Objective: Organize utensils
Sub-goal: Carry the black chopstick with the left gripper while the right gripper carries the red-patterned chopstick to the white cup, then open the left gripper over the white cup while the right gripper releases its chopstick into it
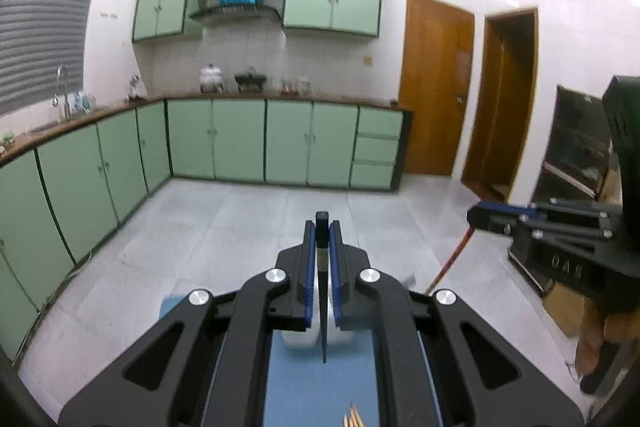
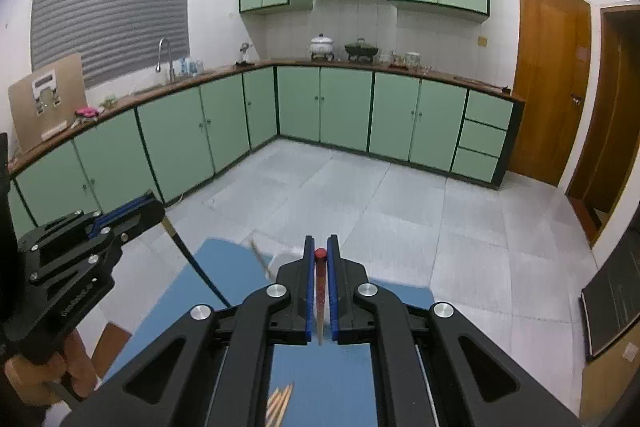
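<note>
Left gripper [image 1: 322,227] was clamped on a black chopstick [image 1: 322,291], blunt end poking out just past the blue finger pads [image 1: 307,267], tapered tip pointing back toward the camera and hanging over the blue mat [image 1: 320,387]. In the right wrist view the same gripper [image 2: 154,205] sat at lower left, the black chopstick [image 2: 196,267] slanting down from it toward the mat.

Right gripper [image 2: 320,251] was closed on a red-tipped chopstick [image 2: 320,291]: red rounded end at the fingertips, pale shaft running back between the pads [image 2: 308,287]. From the left wrist view this gripper [image 1: 474,217] entered from the right, with the reddish stick [image 1: 452,257] angling down from it.

Both grippers were held above the blue mat [image 2: 224,287]. A white container [image 1: 300,339] sat on the mat just beneath the left gripper's fingers, mostly hidden by them. A bundle of wooden chopsticks [image 1: 352,417] lay on the mat at the near edge, seen also in the right view [image 2: 280,403].

Beyond: grey tiled floor [image 2: 400,195], green base cabinets [image 2: 344,103], wooden door [image 2: 548,83].
</note>
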The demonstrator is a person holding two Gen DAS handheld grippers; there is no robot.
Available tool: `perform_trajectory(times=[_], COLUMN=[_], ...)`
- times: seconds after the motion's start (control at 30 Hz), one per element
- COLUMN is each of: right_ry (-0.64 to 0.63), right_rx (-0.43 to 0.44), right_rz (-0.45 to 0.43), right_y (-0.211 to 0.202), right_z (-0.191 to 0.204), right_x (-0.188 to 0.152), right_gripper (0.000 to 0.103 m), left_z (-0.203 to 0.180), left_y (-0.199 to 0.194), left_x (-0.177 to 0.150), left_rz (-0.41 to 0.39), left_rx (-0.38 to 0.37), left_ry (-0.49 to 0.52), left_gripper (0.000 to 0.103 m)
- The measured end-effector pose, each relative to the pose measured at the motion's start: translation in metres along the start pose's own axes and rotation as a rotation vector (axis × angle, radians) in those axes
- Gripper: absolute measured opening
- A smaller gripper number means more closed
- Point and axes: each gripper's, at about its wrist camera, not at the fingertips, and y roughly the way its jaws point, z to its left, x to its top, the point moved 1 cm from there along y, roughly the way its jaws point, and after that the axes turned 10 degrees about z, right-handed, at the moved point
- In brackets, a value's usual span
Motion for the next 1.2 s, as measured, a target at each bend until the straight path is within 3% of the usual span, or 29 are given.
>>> perform_trajectory(times=[0.27, 0.43, 0.63, 0.77, 0.83, 1.0, 1.2], right_ry=[0.012, 0.026, 0.042, 0.061, 0.066, 0.052, 0.032], right_rx=[-0.029, -0.035, -0.027, -0.026, -0.020, -0.012, 0.014], right_rz=[-0.032, 0.012, 0.067, 0.048, 0.036, -0.005, -0.051], right_y=[0.050, 0.096, 0.130, 0.119, 0.108, 0.071, 0.021], right_z=[-0.015, -0.028, -0.036, -0.040, -0.042, -0.037, -0.028], right_x=[0.032, 0.023, 0.004, 0.001, 0.000, -0.006, -0.035], right_gripper=[0.006, 0.006, 0.007, 0.008, 0.009, 0.009, 0.010], left_z=[-0.005, -0.003, 0.007, 0.014, 0.014, 0.012, 0.007], left_y=[0.063, 0.107, 0.130, 0.117, 0.104, 0.066, 0.007], left_x=[0.028, 0.012, -0.009, -0.010, -0.005, 0.004, -0.016], left_rz=[-0.048, 0.004, 0.073, 0.066, 0.050, 0.013, -0.013], left_rx=[0.046, 0.055, 0.067, 0.078, 0.079, 0.075, 0.069], left_ry=[-0.021, -0.017, -0.007, 0.008, 0.017, 0.036, 0.084], left_gripper=[0.006, 0.006, 0.007, 0.010, 0.019, 0.024, 0.032])
